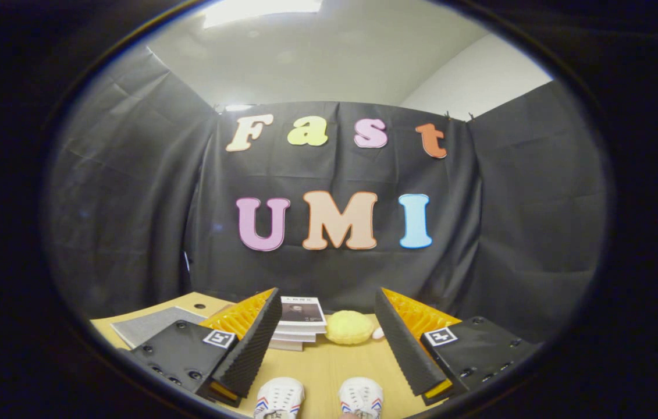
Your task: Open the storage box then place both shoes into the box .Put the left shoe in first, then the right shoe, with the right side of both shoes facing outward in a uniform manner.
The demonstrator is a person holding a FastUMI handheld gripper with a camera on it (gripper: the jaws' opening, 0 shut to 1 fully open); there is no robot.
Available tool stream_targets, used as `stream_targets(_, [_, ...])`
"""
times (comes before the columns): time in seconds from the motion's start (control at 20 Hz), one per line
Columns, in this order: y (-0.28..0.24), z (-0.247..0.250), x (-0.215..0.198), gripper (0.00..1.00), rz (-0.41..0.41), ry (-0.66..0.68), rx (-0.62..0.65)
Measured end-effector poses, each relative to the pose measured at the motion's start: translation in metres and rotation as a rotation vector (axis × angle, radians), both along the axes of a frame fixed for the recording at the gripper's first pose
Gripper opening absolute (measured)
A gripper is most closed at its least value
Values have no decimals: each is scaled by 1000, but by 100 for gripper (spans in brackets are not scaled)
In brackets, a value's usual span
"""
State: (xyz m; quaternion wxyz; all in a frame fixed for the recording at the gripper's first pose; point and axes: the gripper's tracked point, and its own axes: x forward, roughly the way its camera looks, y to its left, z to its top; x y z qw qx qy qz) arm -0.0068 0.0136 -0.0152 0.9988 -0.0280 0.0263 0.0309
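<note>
Two white shoes with red and blue side stripes stand side by side on the wooden table, toes pointing away: one shoe (280, 397) nearer the left finger, the other shoe (361, 397) nearer the right finger. Only their toe ends are in view, low between the fingers. My gripper (327, 302) is open, held above the table with its fingers (253, 343) spread wide and nothing between them. The fingers stand apart from both shoes.
A stack of books (301, 323) lies on the table (329, 366) beyond the shoes, just right of the left finger. A yellow round soft thing (349, 327) sits beside it. A grey mat (151, 326) lies at the table's left.
</note>
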Motion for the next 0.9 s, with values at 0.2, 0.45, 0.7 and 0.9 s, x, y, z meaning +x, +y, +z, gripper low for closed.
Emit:
stream_targets(0.2, [16, -29, -6, 100, 46, 121, 112])
stream_targets(0.45, [56, -71, -22, 100, 135, 306, 322])
stream_targets(0.7, [95, -106, -39, 100, 184, 468, 571])
stream_targets(0.9, [117, -139, -52, 100, 178, 580, 722])
